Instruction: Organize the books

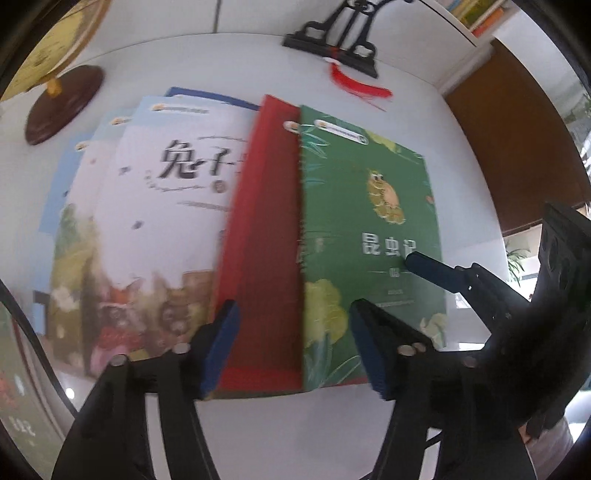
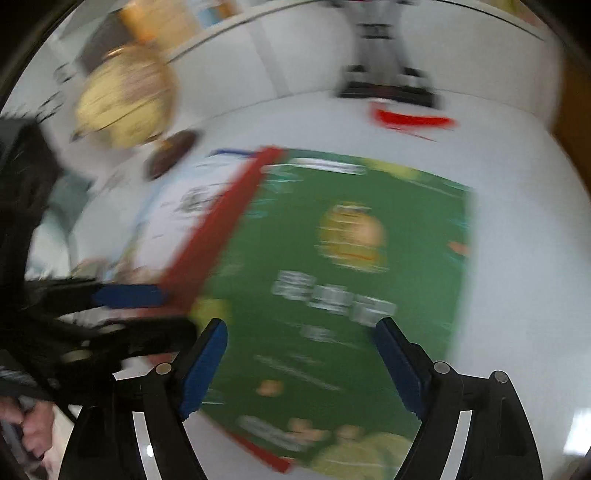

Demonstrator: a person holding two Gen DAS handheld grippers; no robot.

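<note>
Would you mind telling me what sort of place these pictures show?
Probably a study or reading room: children's books lie spread on a white desk, a globe stands at its corner, and a bookshelf sits behind.

The green book (image 1: pixel 369 229) carried pale leaf drawings, a yellow insect and white characters. Beneath it lay a plain red book (image 1: pixel 258 240). The white book (image 1: pixel 166 206) had a light blue top band, black characters and a muddled multicoloured picture below. The table (image 1: pixel 295 424) was white. The globe (image 1: pixel 59 48) was yellowish on a dark brown base (image 1: pixel 64 105). The tassel (image 1: pixel 354 86) was red, its stand (image 1: pixel 332 37) black. Gripper pads (image 1: pixel 218 350) were blue on black arms.
</note>
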